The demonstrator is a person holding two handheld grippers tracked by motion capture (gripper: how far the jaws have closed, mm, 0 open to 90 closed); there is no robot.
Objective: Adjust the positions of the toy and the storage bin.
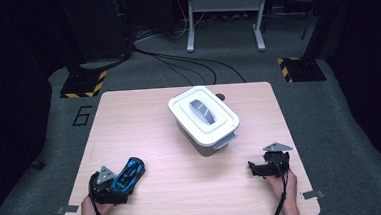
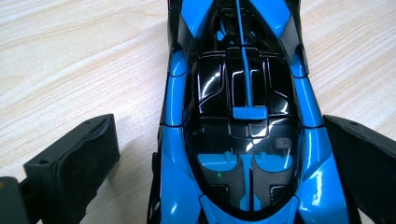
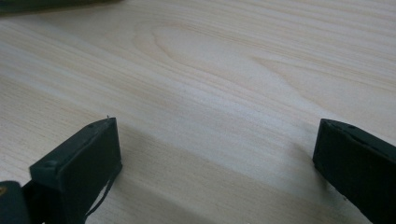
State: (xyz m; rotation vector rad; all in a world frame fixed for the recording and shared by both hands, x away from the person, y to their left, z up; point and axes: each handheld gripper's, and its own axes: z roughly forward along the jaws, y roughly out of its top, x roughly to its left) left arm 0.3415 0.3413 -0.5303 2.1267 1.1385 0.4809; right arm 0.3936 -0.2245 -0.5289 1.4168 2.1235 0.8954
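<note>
A blue and black toy car [image 1: 128, 175] lies near the table's front left corner. My left gripper [image 1: 117, 186] is open around its rear end. In the left gripper view the car [image 2: 243, 116] sits between the two black fingers [image 2: 74, 163]: the left one stands off it by a gap, and the right one is right up against its side. A white box [image 1: 204, 117] with a closed lid and a grey handle stands at the table's middle, turned at an angle. My right gripper [image 1: 256, 168] rests open at the front right, over bare wood [image 3: 215, 135].
The pale wooden table [image 1: 144, 120] stands on grey carpet. A small dark round thing [image 1: 221, 96] lies just behind the box. Beyond the far edge, cables [image 1: 186, 62] run past two yellow-and-black striped bases [image 1: 82, 84] and a metal frame [image 1: 225, 15].
</note>
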